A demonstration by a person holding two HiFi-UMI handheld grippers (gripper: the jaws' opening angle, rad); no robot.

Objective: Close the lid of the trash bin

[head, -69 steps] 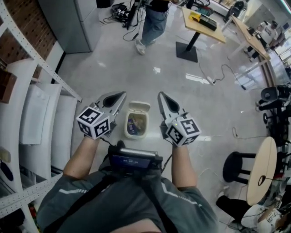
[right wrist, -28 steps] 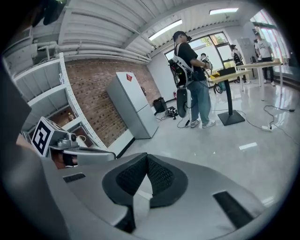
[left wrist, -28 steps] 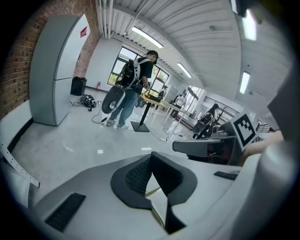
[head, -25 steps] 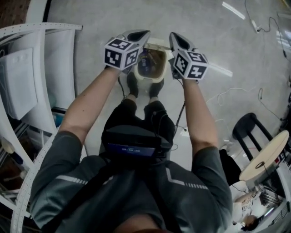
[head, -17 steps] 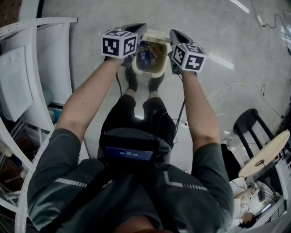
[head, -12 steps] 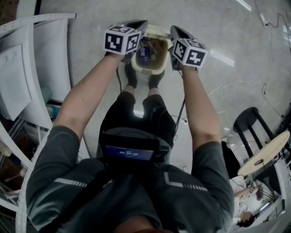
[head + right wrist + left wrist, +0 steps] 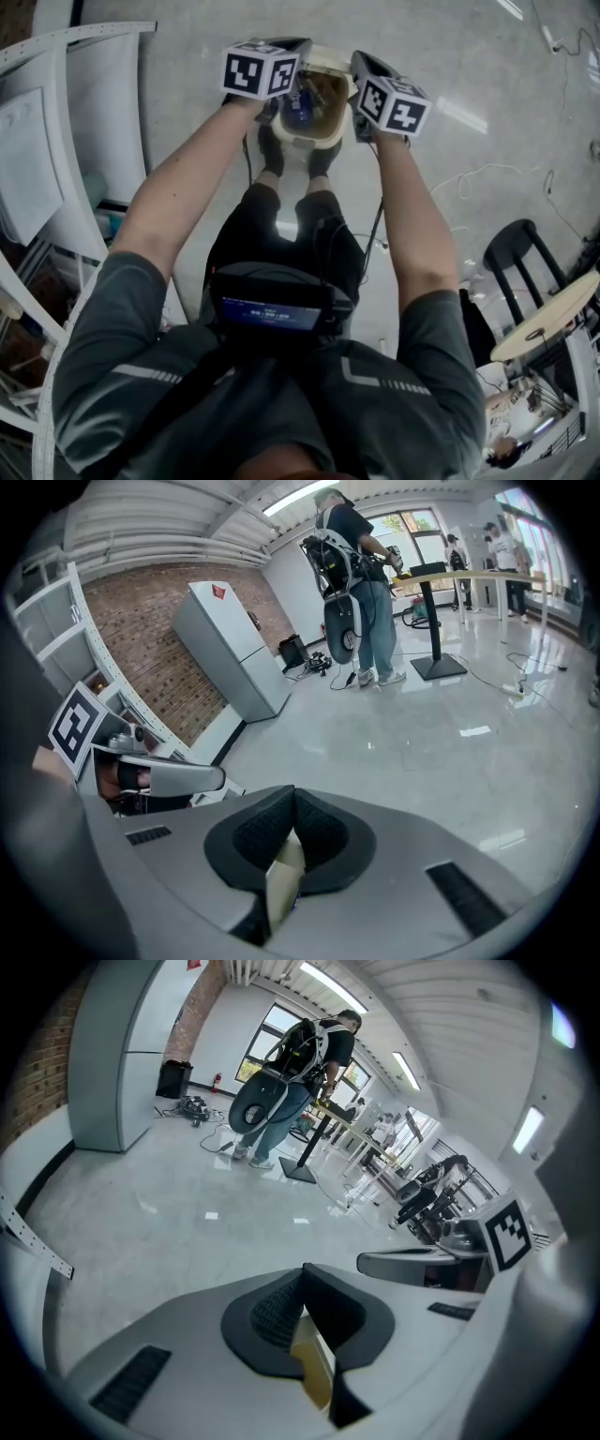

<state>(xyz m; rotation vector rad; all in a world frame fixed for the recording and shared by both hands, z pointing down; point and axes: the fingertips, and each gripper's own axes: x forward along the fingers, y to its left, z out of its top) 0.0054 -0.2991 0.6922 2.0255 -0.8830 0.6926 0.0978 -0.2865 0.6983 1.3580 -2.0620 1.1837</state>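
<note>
In the head view the small beige trash bin (image 7: 322,139) stands on the floor just beyond my feet, open, with rubbish inside. Its lid (image 7: 328,58) is tipped back at the far side. My left gripper (image 7: 292,45) is at the bin's left rim and my right gripper (image 7: 357,60) at its right rim, both tips near the lid. Seen from its own camera, the left gripper (image 7: 305,1274) has its jaws together, with a beige sliver of the bin (image 7: 315,1365) showing under them. The right gripper (image 7: 293,801) is likewise shut above a strip of the bin (image 7: 281,883).
White shelving (image 7: 56,141) runs along the left. A black stool (image 7: 516,253), a round wooden table (image 7: 553,314) and a floor cable (image 7: 487,173) are at the right. Farther off, a person with a backpack (image 7: 291,1082) stands by a desk, and a grey cabinet (image 7: 117,1063) stands at the wall.
I have come right up to the bin, which was farther ahead 2.8 s ago. Over the last second both grippers have edged forward along its sides toward the lid.
</note>
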